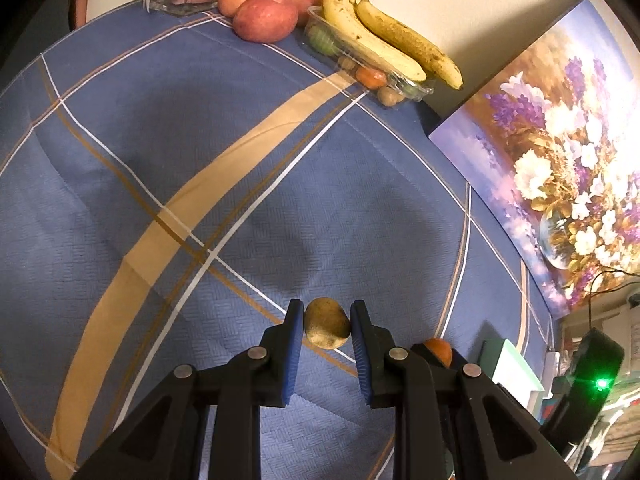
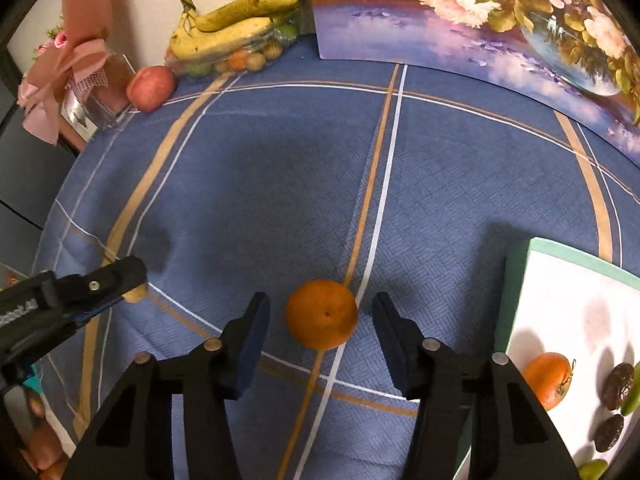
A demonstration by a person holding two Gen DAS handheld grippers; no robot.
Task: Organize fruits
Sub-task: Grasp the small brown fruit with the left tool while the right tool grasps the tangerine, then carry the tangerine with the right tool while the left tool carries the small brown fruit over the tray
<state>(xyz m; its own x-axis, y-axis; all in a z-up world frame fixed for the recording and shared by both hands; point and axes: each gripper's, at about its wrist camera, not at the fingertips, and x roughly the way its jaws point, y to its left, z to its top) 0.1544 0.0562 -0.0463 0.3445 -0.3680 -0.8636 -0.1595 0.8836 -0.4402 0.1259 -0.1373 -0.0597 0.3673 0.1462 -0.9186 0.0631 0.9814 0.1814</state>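
Observation:
My left gripper [image 1: 326,322] is shut on a small brown-yellow fruit [image 1: 326,323], its blue pads touching both sides, low over the blue plaid cloth. It also shows at the left of the right wrist view [image 2: 120,284]. My right gripper [image 2: 320,320] is open, its fingers on either side of an orange [image 2: 321,314] that lies on the cloth, not touching it. The same orange peeks out behind the left gripper's right finger [image 1: 439,350]. A white tray [image 2: 560,300] at the right holds an orange fruit [image 2: 548,378], dark fruits [image 2: 618,386] and green ones.
At the far edge stand red apples [image 1: 266,16], two bananas [image 1: 384,32] on a clear plastic box of small fruits [image 1: 360,68], and a pink wrapped bouquet [image 2: 76,60]. A flower painting [image 1: 560,152] leans against the wall on the right.

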